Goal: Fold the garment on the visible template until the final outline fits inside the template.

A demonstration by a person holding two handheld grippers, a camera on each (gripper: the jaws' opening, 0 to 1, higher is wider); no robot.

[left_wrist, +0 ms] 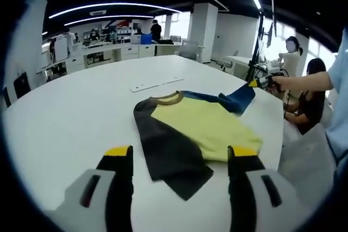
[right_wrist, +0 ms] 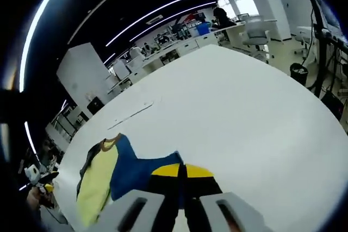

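Observation:
A shirt with a yellow body [left_wrist: 204, 126] lies flat on the white table [left_wrist: 70, 118]. Its dark grey sleeve [left_wrist: 168, 156] stretches toward me, between the two wide-apart jaws of my open left gripper [left_wrist: 180, 154], which hovers just above it. The blue sleeve [left_wrist: 239, 97] is raised off the table at the far right, where my right gripper [left_wrist: 262, 82] pinches its end. In the right gripper view, the right gripper [right_wrist: 183, 172] is shut on the blue sleeve [right_wrist: 136, 169], with the yellow body [right_wrist: 97, 184] lying beyond to the left.
A thin pale strip [left_wrist: 155, 83] lies on the table behind the shirt's collar. The table's edge [left_wrist: 283, 129] runs close by the shirt on the right. Two people [left_wrist: 311, 93] sit past that edge. Desks and chairs [right_wrist: 255, 31] stand far behind.

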